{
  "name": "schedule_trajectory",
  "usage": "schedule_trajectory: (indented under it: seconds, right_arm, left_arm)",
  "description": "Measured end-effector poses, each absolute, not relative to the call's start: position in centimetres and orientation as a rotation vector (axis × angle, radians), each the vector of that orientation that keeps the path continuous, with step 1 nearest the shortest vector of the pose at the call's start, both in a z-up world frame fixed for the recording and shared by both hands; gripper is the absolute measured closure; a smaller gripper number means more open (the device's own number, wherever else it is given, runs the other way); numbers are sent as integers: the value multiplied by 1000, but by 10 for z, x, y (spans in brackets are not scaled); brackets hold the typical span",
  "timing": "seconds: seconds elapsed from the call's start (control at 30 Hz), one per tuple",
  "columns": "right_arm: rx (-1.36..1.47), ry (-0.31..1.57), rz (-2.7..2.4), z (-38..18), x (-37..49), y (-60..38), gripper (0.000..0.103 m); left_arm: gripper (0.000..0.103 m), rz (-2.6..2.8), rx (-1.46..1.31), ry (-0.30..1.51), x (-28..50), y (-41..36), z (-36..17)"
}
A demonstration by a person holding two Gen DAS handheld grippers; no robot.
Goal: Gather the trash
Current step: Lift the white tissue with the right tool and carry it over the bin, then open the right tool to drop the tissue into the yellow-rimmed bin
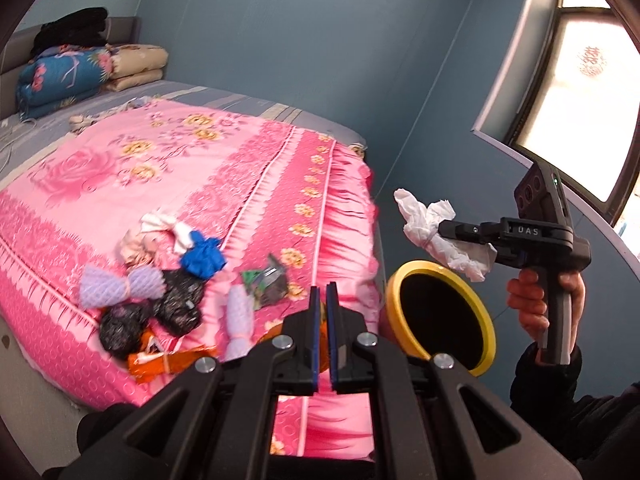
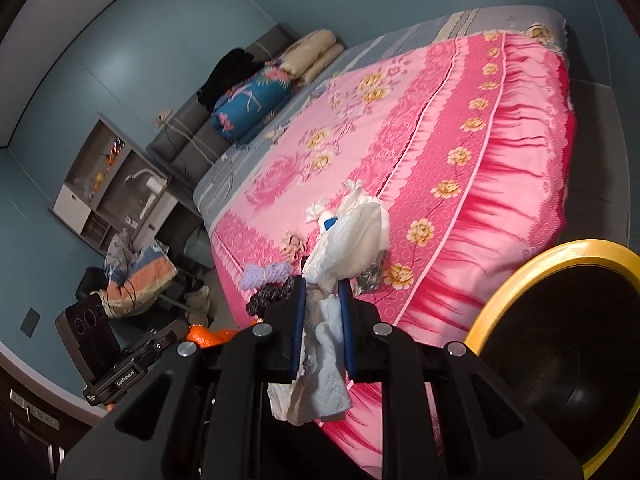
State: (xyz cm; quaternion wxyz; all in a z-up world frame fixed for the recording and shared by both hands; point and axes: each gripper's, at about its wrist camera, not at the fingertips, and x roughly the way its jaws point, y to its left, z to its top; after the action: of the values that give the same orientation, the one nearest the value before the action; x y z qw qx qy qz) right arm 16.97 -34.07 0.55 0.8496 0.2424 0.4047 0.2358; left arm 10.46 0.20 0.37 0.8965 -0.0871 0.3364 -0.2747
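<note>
Landmark: yellow-rimmed bin (image 1: 440,314), beside bed corner.
L of bin: trash pile on pink bedspread (image 1: 224,184) – purple net wads (image 1: 120,286), black bags, blue wad, orange wrapper.
L gripper (image 1: 325,336): jaws near-closed, nothing btwn.
R gripper (image 2: 323,320): clamped on crumpled white tissue (image 1: 436,232), above bin mouth.
Risk: thin grip, tissue may catch rim & fall outside.

The right gripper (image 1: 448,230) is clamped on a tissue (image 1: 424,224) above the bin (image 1: 400,280) — a bare hand (image 1: 548,304) grips its handle. The left gripper (image 1: 324,332), jaws nearly closed and empty, sits beside that bin.
</note>
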Motion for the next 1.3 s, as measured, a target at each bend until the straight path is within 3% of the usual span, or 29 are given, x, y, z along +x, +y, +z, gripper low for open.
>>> schedule_trajectory:
  seconds: [0.63,1.3]
  right_arm:
    - [625,664,276,17,122,-450,87]
    - [703,641,103,-7,110,-503,85]
  left_arm:
    - [100,-783,-62,682,115,-128,30]
    - [100,-944,-2,804,129,-245,-5]
